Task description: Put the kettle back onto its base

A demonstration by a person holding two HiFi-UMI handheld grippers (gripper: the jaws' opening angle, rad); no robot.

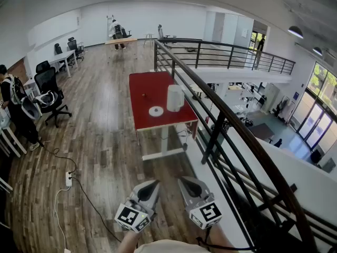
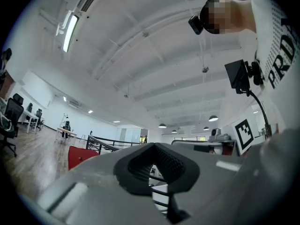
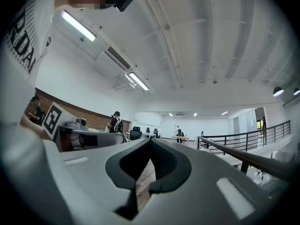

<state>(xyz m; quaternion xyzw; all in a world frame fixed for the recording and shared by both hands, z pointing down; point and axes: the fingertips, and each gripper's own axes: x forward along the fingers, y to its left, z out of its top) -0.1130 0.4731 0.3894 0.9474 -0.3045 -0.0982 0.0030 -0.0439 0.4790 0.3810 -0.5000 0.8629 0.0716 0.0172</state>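
Head view: we're holding left tool (image 1: 151, 186) & right tool (image 1: 185, 182) shut, empty; kettle (image 1: 175, 97) is standing well ahead on red bench (image 1: 142, 83), just right of base (image 1: 156, 110), right tool nearer.

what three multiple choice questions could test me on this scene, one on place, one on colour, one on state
1. Where is the kettle? A on the table beside its base B on its base C on the floor
2. Table top colour? A white B red C black
3. Right gripper? A wide open B shut on the kettle C shut, empty
Answers: A, the base lies bare beside the kettle; B, the top is red; C, its jaws meet with nothing between.
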